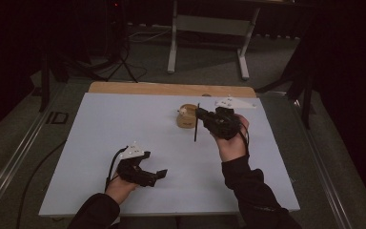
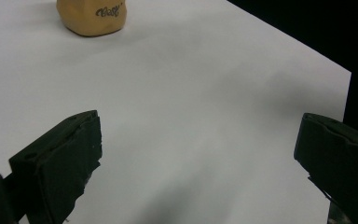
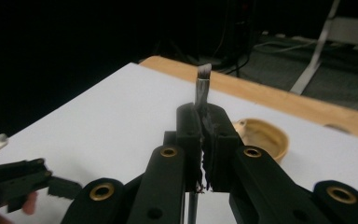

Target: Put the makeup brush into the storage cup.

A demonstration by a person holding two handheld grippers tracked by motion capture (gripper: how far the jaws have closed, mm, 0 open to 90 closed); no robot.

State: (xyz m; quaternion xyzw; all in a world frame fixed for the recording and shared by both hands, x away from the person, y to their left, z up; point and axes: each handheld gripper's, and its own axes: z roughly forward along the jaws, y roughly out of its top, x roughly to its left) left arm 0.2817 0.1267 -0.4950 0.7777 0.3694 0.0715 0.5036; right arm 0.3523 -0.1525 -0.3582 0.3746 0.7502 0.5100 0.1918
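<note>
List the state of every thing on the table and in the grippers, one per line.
Left hand-held gripper: open, empty, low over the white sheet.
Right hand-held gripper: shut on the brush.
Brush: clamped between the jaws, bristles up in the right gripper view.
Wooden cup: upright on the sheet, mouth open, beside the right gripper.

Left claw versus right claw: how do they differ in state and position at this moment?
The left claw is wide open and holds nothing; the right claw is shut on a thin brush. The left claw sits low near the table's front edge, while the right claw is farther back, beside the tan wooden cup. Both are black, hand-held and over the white table.
</note>
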